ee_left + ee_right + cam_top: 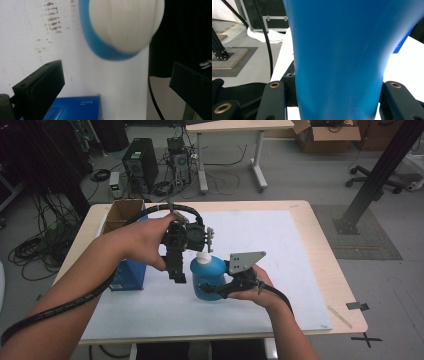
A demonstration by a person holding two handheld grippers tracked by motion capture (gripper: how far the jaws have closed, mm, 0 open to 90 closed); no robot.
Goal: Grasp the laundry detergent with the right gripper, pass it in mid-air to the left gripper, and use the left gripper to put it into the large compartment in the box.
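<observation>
Standing near the middle of the tabletop, toward its near edge, the blue bottle (207, 277) with its white cap (203, 256) is the work item. The right gripper (212, 289) pinches the bottle's body from the side, one jaw pressed against each flank, as the right gripper view confirms (339, 57). This hold appears intended to keep the bottle upright and steady. The left gripper (178, 272) hangs just beside and above the cap, jaws pointing down and spread apart with nothing between them; in the left gripper view the cap (125, 25) lies ahead of the open jaws, not yet enclosed. The probable purpose is to bring these jaws onto the cap while the body is restrained. A blue box (129, 272) rests near the left edge of the tabletop, with an open cardboard box (122, 214) at the far left corner, both apart from the bottle. A white mat (260, 250) covers most of the surface.
</observation>
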